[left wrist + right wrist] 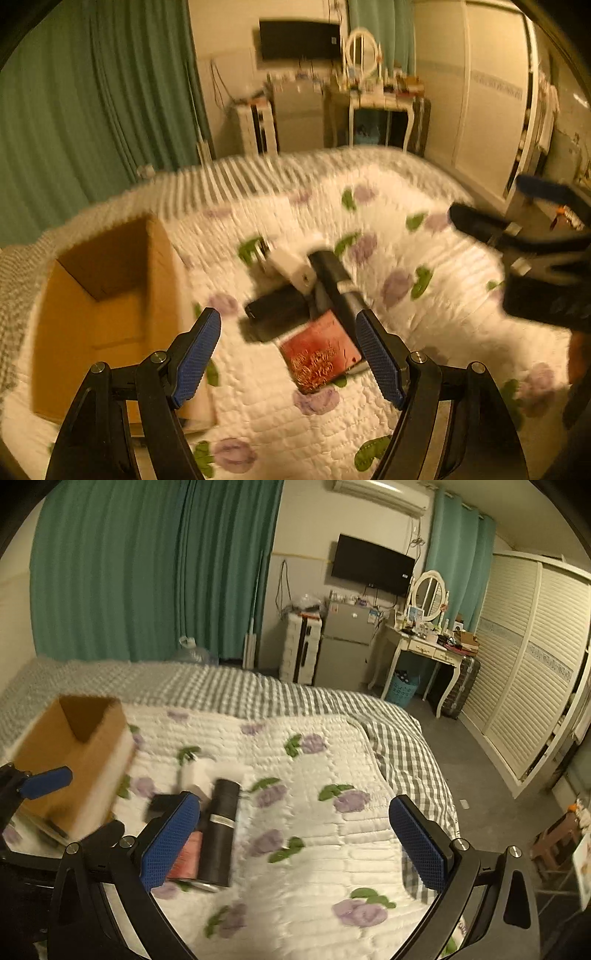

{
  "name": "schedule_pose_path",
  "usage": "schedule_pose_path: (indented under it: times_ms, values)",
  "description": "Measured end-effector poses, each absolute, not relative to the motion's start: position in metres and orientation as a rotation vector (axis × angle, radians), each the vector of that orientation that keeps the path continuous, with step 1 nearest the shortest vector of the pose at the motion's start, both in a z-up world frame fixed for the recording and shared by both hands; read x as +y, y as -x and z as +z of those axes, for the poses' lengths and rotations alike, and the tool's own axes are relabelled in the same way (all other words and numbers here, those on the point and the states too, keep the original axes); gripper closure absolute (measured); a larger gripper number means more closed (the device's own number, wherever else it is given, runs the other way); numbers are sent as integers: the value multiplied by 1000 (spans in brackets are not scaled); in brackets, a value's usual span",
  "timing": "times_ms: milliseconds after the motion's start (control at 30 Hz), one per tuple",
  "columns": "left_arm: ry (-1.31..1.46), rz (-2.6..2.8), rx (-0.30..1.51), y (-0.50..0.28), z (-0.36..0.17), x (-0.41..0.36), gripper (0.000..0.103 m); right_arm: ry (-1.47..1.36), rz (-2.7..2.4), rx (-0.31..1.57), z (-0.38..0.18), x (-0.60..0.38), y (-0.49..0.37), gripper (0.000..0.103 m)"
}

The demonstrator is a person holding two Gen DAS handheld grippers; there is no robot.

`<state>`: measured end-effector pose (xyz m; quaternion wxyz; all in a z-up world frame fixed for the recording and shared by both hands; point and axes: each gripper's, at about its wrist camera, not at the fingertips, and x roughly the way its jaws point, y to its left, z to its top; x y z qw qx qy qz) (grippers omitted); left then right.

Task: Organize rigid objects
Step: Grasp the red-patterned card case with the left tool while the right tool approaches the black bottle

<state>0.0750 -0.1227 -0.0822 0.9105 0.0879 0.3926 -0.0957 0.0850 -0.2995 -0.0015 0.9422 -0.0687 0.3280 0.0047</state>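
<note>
Both grippers hover spread and empty over the quilt, left gripper above the red box, right gripper clear, black cylinder at nine o'clock, blurred cardboard box beyond.

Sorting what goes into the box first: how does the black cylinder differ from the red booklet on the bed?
The black cylinder is long, round and dark with a pale band; the red booklet is flat, rectangular and red with gold print. The cylinder lies on top, across the booklet's edge; the booklet lies flat on the quilt beneath it. Both are in the same small pile, outside the cardboard box, and neither is gripped.
</note>
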Motion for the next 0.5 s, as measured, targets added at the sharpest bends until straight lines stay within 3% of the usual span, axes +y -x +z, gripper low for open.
schedule_pose_path:
  times_ms: [267,500]
  values:
    - [-194,-232,975,-91,-158,-129,25,235,55,772,-41,-291,-116,0]
    - [-218,-274,1007,-86,-185,-131,25,243,89,854,-61,-289,-130,0]
